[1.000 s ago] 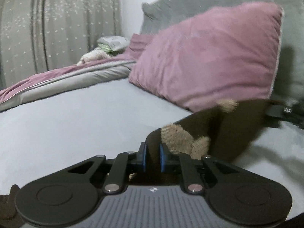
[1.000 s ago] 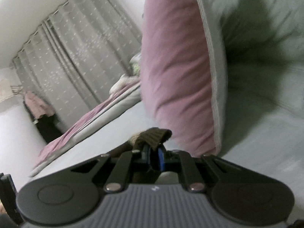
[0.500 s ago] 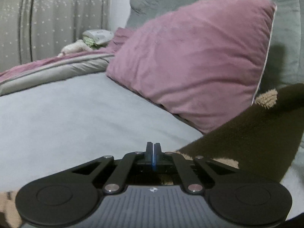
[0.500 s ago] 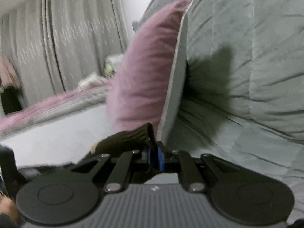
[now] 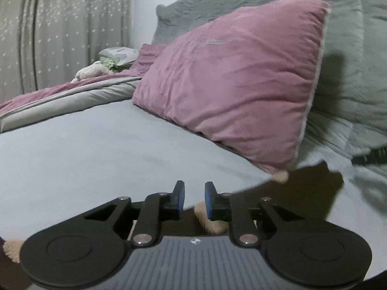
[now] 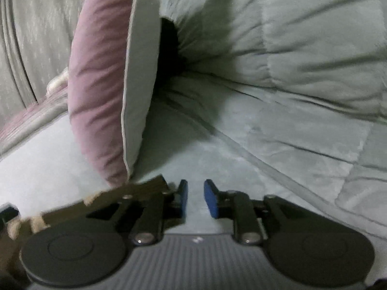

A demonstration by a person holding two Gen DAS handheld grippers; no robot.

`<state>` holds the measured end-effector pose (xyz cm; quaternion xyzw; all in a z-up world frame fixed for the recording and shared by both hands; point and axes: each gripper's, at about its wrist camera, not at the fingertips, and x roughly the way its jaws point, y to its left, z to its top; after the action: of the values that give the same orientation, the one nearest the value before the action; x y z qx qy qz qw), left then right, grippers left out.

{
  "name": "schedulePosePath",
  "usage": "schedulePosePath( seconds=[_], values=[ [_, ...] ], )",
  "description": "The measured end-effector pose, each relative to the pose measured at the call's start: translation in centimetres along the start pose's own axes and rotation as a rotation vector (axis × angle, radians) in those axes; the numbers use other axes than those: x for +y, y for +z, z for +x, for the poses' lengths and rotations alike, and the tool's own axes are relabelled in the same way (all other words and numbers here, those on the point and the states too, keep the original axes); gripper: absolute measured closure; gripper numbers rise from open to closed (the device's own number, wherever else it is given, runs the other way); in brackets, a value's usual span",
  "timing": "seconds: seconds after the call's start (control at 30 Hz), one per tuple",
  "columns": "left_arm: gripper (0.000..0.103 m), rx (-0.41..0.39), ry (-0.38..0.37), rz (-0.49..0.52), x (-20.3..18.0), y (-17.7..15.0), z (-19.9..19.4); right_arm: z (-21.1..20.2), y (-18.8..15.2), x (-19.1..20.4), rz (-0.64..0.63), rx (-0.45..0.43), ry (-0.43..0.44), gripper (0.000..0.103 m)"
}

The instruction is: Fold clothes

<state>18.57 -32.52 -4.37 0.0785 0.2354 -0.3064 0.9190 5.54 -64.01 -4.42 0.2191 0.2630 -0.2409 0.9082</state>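
Brown fleece garment [image 5: 300,193] lies on the bed [image 5: 84,149] below the pink pillow [image 5: 237,77] | left gripper [image 5: 194,199] released, jaws apart | right gripper [image 6: 195,198] released, garment [image 6: 135,195] beside its left finger | likely soft, light, limp; best pinched at an edge corner | garment's shape cut off, blurred.

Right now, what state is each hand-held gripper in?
Left hand-held gripper: open, holding nothing; the dark brown fleece garment lies beneath it.
Right hand-held gripper: open, holding nothing.
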Motion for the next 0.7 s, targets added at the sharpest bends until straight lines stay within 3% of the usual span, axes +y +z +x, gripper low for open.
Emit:
schedulePosePath(
  seconds=[0.07,0.17,0.3,0.37,0.43,0.5,0.57,0.6,0.7],
  values=[
    [0.085,0.006,-0.034,0.04,-0.7,-0.7,-0.8,-0.4,0.1,-0.4,0.023,-0.011,0.033,0.069],
    [0.082,0.025,-0.11,0.109,-2.3,-1.8,-1.7,-0.2,-0.3,-0.3,0.021,0.013,0.071,0.065],
    [0.063,0.072,-0.214,0.213,-4.6,-3.6,-2.2,1.5,-0.9,0.4,0.022,0.09,0.123,0.063],
    [0.061,0.084,-0.205,0.28,-5.9,-4.5,-2.0,2.3,-1.2,0.7,0.024,0.127,0.145,0.063],
    [0.06,0.103,-0.178,0.312,-6.8,-5.0,-1.5,3.4,-1.7,0.9,0.038,0.152,0.173,0.069],
    [0.061,0.118,-0.161,0.301,-7.1,-5.1,-1.0,3.9,-2.0,1.3,0.03,0.144,0.153,0.088],
    [0.076,0.128,-0.157,0.259,-7.3,-4.9,-0.6,4.3,-2.2,1.6,0.02,0.134,0.129,0.092],
    [0.093,0.129,-0.16,0.241,-7.4,-4.7,-0.5,3.9,-2.0,1.8,0.008,0.113,0.102,0.092],
    [0.093,0.133,-0.171,0.208,-7.6,-4.6,-0.3,3.0,-1.7,2.1,-0.021,0.08,0.062,0.092]
  ],
)
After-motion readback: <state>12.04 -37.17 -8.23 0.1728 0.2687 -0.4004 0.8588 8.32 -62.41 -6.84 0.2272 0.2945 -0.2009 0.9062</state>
